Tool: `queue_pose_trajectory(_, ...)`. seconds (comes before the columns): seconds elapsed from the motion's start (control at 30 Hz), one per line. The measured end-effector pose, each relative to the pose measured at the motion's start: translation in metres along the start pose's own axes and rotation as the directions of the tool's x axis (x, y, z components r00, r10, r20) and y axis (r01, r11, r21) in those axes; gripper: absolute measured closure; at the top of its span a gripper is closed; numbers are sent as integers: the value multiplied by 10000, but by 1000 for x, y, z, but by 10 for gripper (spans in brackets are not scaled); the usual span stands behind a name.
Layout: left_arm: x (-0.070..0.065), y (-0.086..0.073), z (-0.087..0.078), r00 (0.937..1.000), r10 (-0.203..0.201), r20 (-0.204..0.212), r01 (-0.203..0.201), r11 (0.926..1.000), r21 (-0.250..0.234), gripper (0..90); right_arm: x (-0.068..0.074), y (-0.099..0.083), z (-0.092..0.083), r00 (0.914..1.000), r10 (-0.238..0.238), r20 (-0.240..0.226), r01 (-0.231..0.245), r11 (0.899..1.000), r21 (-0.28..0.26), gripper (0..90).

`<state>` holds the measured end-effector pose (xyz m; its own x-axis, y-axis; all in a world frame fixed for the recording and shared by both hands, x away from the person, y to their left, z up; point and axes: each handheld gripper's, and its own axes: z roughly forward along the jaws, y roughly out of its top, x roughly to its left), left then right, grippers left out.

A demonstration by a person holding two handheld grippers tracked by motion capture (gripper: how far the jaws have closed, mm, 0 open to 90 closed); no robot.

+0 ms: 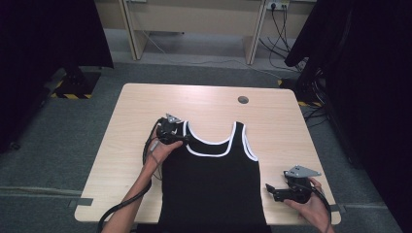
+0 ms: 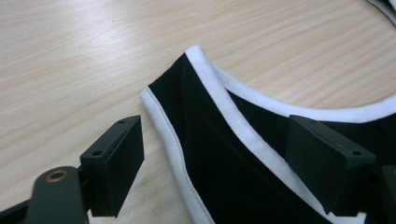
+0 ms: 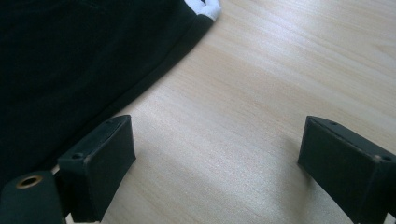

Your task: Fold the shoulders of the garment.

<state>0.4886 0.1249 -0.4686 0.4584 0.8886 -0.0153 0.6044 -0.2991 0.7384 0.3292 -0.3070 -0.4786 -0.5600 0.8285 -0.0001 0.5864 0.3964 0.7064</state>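
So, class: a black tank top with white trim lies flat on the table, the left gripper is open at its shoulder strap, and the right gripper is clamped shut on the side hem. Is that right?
One detail is wrong. The right gripper is open, its jaws spread over bare table beside the tank top, as the right gripper view shows. The left gripper is indeed open at the shoulder strap.

Soft even light; close fingers (image 2: 116,165) perhaps blurred.

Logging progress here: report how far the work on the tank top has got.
Done: the black tank top lies flat on the table. In hand: the left gripper, jaws open, straddles its shoulder strap. Left: closing on it; the right gripper waits open beside the side hem, over bare wood.
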Motion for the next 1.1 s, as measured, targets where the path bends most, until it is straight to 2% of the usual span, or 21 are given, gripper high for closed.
queue_pose_trajectory(0.2, 2, 1, 11, 9999, -65, -137, 67, 9998, 186, 219, 0, 0, 0, 10000, -12, -6, 12, 10000, 0, 111)
queue_pose_trajectory(0.3, 3, 1, 15, 9999, -93, -103, 95, 9999, 122, 283, 0, 0, 0, 10000, -18, -10, 18, 10000, -2, 111)
queue_pose_trajectory(0.47, -2, 3, 14, 9994, 207, 261, -206, 9998, -22, 621, 0, 0, 0, 10000, -16, -10, 16, 10000, 2, 111)
queue_pose_trajectory(0.57, -4, 3, 15, 9995, 1, 314, 1, 10000, -55, 735, 0, 0, 0, 10000, -14, -5, 14, 10000, 1, 111)
queue_pose_trajectory(0.63, -5, 3, 14, 9993, 15, 384, -13, 10000, -38, 789, 0, 0, 0, 10000, -15, -5, 15, 10000, 0, 111)
queue_pose_trajectory(0.77, -6, 5, 8, 9984, -79, 565, 93, 9996, -254, 840, 0, 0, 0, 10000, -8, -13, 8, 10000, 5, 111)
queue_pose_trajectory(0.87, -10, 9, -2, 9963, 33, 855, 2, 9991, -414, 847, 0, 0, 0, 10000, -23, -20, 23, 10000, 0, 111)
queue_pose_trajectory(1.1, -25, 12, -30, 9920, 359, 1213, -270, 9969, -740, 848, 0, 0, 0, 10000, -21, -19, 21, 10000, 0, 111)
